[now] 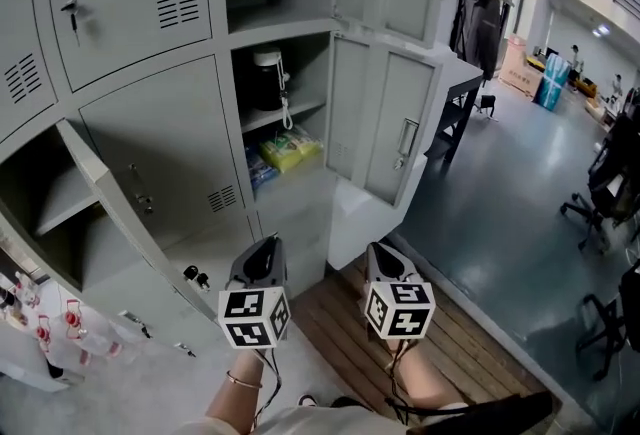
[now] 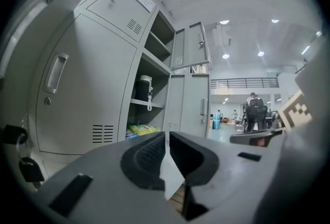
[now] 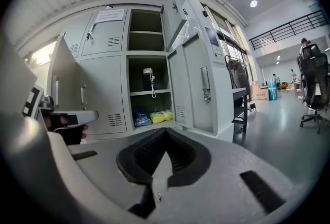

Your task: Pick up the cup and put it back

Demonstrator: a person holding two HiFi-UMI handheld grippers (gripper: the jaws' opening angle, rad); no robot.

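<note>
The left gripper (image 1: 264, 245) and right gripper (image 1: 384, 251), jaws closed and empty, point toward the dark, white-lidded cup (image 1: 268, 78) shelved in the open grey metal locker (image 1: 290, 23), seemingly lined up to reach it.

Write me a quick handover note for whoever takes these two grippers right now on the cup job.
Left gripper: shut, empty.
Right gripper: shut, empty.
Both point at the open locker, short of it.
Cup: dark, white strap, upright on the middle shelf, above the yellow packets.
Done: cannot tell; the cup is on its shelf, unheld.
Left, if not begun: open a gripper, lift the cup, put it back.
</note>
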